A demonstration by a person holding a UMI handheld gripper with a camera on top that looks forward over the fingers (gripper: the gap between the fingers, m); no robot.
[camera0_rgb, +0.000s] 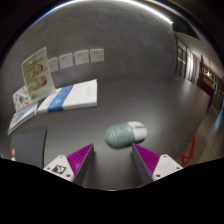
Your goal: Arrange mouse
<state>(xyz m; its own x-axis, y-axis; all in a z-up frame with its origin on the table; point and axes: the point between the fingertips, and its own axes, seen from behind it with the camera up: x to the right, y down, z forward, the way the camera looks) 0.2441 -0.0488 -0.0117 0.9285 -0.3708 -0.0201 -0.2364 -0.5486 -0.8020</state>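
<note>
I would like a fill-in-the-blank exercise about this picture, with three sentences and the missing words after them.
1. The mouse lies on the grey table just ahead of the claw, whose fingers stand ____.
2. The colour of the mouse is pale ____ with a white part.
3. The white box with a blue side lies beyond the ____ finger of the claw, beside the leaflets.

Missing words: open; green; left
</note>
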